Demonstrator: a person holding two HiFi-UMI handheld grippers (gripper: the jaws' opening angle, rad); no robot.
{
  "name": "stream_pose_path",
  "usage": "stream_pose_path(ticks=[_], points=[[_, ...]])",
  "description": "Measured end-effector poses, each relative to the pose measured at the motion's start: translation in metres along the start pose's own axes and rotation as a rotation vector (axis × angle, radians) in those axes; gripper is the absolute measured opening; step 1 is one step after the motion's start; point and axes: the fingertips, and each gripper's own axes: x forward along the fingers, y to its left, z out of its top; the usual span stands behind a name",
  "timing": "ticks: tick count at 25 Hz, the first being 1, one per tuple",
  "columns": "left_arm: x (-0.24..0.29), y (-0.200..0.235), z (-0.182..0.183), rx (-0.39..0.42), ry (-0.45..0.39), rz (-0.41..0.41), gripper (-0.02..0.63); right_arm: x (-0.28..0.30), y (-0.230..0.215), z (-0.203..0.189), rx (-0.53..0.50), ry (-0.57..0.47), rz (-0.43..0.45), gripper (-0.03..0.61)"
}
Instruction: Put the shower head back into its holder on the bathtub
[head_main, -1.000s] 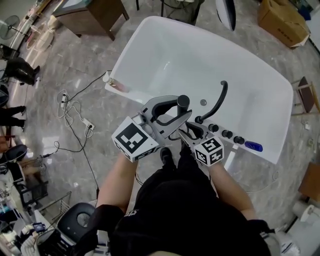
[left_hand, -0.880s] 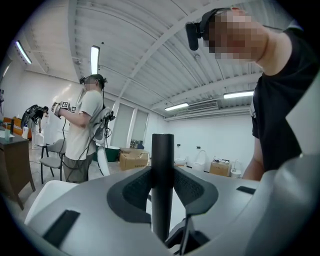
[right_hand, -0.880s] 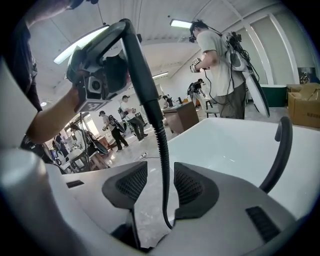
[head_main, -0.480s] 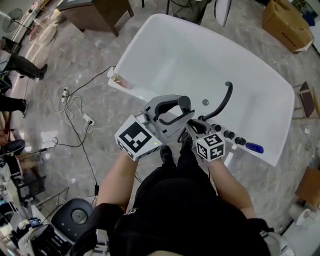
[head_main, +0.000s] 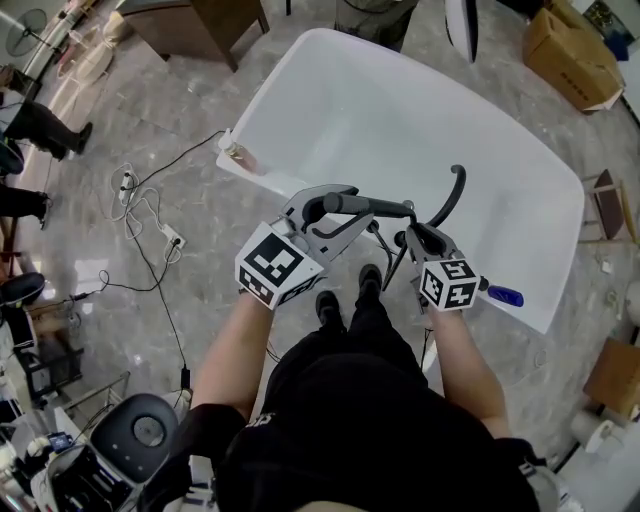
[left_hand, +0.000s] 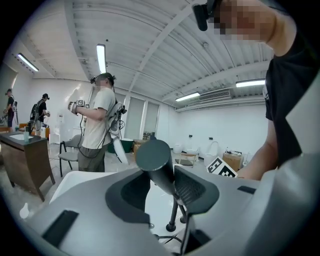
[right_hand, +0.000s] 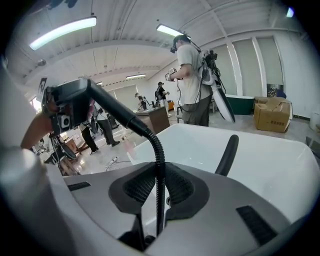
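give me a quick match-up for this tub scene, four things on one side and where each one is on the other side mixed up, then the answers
Things:
1. shower head
2. hose
3. blue bottle
4. cardboard box

Places:
A. on the rim of the bathtub
B. in the right gripper, between its jaws
C. on the floor, on the far side of the bathtub
D. in the left gripper, between its jaws

Pairs: 1-D, 2-B, 3-A, 4-C.

The left gripper's jaws are opening, with the shower head between them.
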Motion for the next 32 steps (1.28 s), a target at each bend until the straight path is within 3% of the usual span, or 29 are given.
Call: stream_pose_path(ticks=[13, 18, 32], points=[[-0.031, -0.001, -0.017, -0.005, 0.041, 0.021, 0.158, -0.025, -0.009, 0.066, -0.008, -0.156, -0.037, 0.071], [-0.045, -0.005, -0.02, -0.025, 0.036, 0.036, 0.156, -0.021, 0.01, 0.049, 0.024, -0.121, -0.007, 0.071], [-0.046, 0.009, -0.006, -0.139, -0.107, 0.114, 0.173, -0.006, 0.047, -0.002, 0.051, -0.022, 0.104, 0.071]])
